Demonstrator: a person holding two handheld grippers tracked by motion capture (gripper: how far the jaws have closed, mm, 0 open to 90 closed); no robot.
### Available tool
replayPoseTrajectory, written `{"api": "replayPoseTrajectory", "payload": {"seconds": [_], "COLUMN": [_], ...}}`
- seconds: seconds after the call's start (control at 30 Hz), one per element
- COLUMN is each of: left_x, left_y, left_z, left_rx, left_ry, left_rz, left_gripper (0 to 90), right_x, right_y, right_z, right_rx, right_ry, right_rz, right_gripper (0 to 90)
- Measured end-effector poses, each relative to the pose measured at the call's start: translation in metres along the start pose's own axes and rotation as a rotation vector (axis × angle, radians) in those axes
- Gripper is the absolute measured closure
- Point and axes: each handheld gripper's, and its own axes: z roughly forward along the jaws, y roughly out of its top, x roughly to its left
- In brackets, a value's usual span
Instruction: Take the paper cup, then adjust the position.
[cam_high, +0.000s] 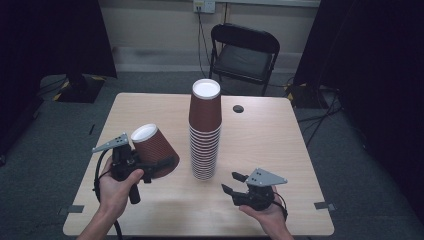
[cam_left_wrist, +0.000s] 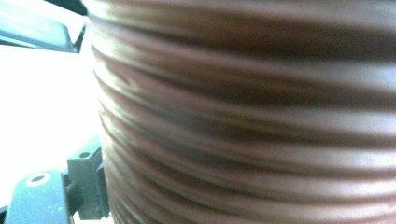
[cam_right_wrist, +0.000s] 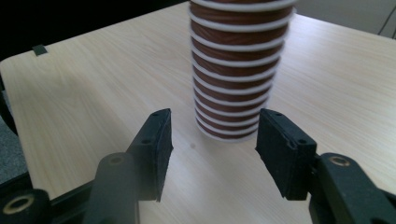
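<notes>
On the pale wooden worktop (cam_high: 150, 107), near its middle, stands a tall stack of brown ribbed paper cups (cam_high: 204, 131) set mouth down, their white rims forming rings up the lower half and the white base of the topmost cup facing up. To the stack's left, over the front left part of the worktop, the left gripper (cam_high: 161, 166) holds a single brown ribbed paper cup (cam_high: 154, 148). That cup is tilted, its white base turned up and away toward the far left, its wide end pointing down toward the stack's foot. The gripper's black jaws are clamped on the cup's lower wall, and in the left gripper view the cup's brown ridges (cam_left_wrist: 243, 116) sit blurred right in front of the camera. The held cup is near the stack but apart from it.

At the front right, the right gripper (cam_high: 234, 182) is held low over the worktop in the person's right hand (cam_high: 267, 212), its grey three-cornered plate on top and its jaws pointing left toward the bottom of the stack. The jaws stand apart with nothing between them; in the right gripper view (cam_right_wrist: 212, 142) the stack's lowest rims (cam_right_wrist: 233, 93) rise just beyond the gap, not touching either pad.

Behind the worktop, a black folding chair (cam_high: 243, 55) stands on the grey floor against the wall, and a small round dark hole (cam_high: 238, 108) sits in the worktop surface beyond the stack to the right.
</notes>
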Motion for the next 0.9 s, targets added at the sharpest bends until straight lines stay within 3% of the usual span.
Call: {"api": "replayPoseTrajectory", "payload": {"seconds": [0.13, 0.27, 0.43, 0.6, 0.9], "left_x": [-0.001, 0.000, -0.004, -0.007, -0.007], "left_y": [-0.007, -0.016, -0.018, -0.022, -0.028], "left_z": [0.003, 0.008, 0.010, 0.008, 0.005], "left_rx": [0.021, 0.029, 0.032, 0.025, 0.009], "left_ry": [0.006, -0.047, -0.043, -0.028, -0.012], "left_rz": [-0.015, -0.072, -0.057, -0.062, -0.081], "left_gripper": [12.0, 11.9, 12.0, 12.0, 12.0], "right_x": [0.012, 0.025, 0.040, 0.046, 0.054], "right_y": [0.008, 0.017, 0.027, 0.034, 0.046], "right_z": [0.005, 0.012, 0.024, 0.033, 0.050], "right_rx": [-0.050, -0.079, -0.111, -0.156, -0.220], "right_ry": [0.050, 0.085, 0.119, 0.142, 0.139], "right_rz": [-0.027, -0.058, -0.097, -0.089, -0.099], "right_gripper": [42.3, 42.5, 42.7, 43.3, 44.2]}}
